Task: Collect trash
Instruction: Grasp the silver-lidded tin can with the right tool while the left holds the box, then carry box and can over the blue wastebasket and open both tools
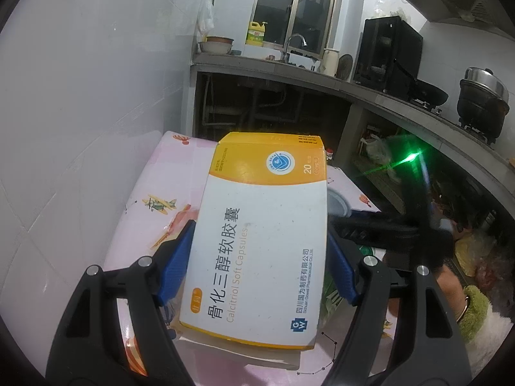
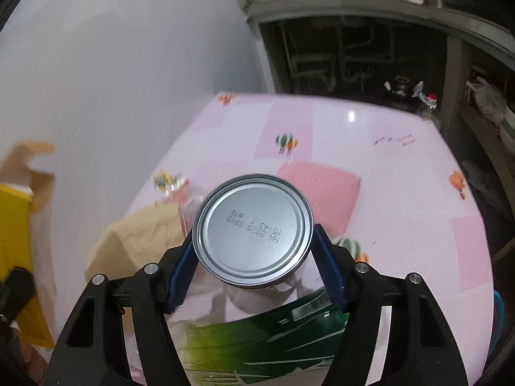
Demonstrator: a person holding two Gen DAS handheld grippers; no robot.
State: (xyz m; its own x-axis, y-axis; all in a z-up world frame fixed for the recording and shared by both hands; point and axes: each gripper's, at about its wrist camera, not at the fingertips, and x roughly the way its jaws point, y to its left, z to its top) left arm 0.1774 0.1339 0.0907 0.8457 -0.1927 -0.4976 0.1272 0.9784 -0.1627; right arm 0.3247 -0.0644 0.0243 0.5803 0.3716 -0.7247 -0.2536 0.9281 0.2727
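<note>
The pink patterned tablecloth (image 2: 402, 193) fills mid-frame. Centre of the left view, the left gripper (image 1: 260, 257) clamps a white-and-yellow cardboard medicine box (image 1: 257, 241) by its sides — lifted clear as trash. Centre-low in the right view, the right gripper (image 2: 254, 251) pinches a silver tin can (image 2: 252, 228), rim-to-pad, probably for carrying.

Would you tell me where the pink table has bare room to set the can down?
Free: the far half of the table, beyond the pink mat. Crowded: near side, around the brown paper and green packet.
</note>
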